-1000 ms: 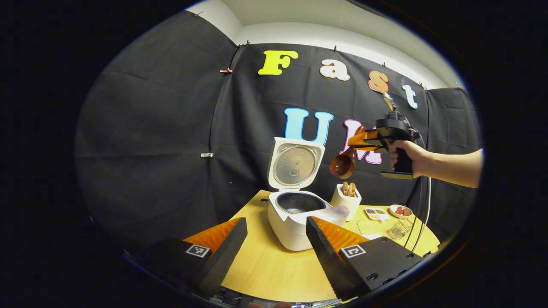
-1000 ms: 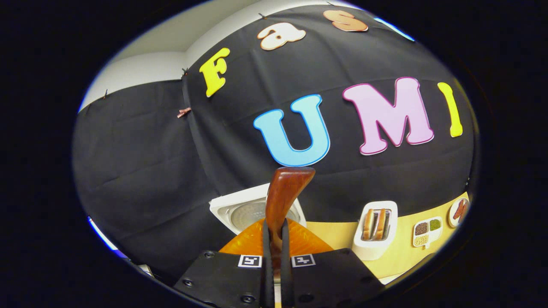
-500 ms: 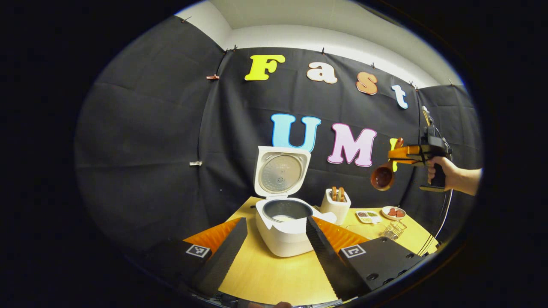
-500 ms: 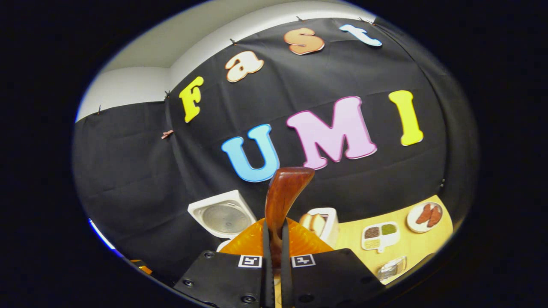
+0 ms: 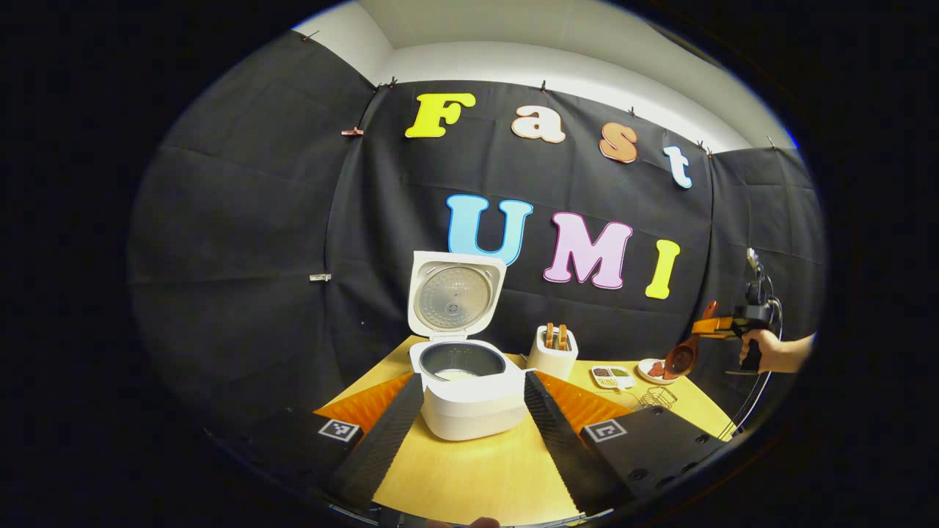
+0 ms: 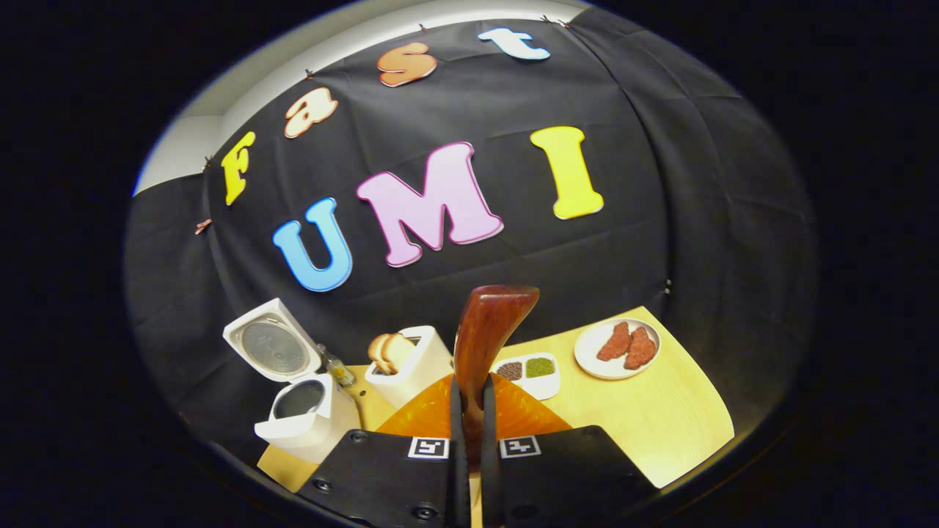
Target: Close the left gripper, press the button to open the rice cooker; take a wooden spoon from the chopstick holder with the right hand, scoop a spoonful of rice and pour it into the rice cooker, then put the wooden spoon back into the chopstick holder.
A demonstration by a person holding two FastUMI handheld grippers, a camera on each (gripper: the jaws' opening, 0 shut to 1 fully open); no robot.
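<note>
One table (image 5: 469,477) is being shown in both views, and on it one rice cooker (image 5: 469,396) is being kept with its lid (image 5: 455,293) standing upright and its pot exposed, a pale layer being seen at the pot's bottom in the left gripper view. One chopstick holder (image 6: 414,363) is being seen just beside the cooker, with two wooden handles being counted in it. One divided dish of grains (image 6: 530,372) and one plate (image 6: 618,346) carrying two reddish pieces are being seen farther along the table, near its back edge; one small wire basket (image 5: 658,397) is being seen in front of them in the left gripper view. Bare tabletop is being left in front of the cooker and toward the plate's corner in the right gripper view. One wooden spoon (image 6: 484,334) is being clenched by its handle between the closed fingers of the right gripper (image 6: 469,440); in the left gripper view its bowl (image 5: 680,359) is being held in the air near the plate, well apart from the cooker, by a hand (image 5: 766,352). The left gripper (image 5: 473,411) is being held with fingers spread wide, nothing being grasped, the cooker being framed between them.
</note>
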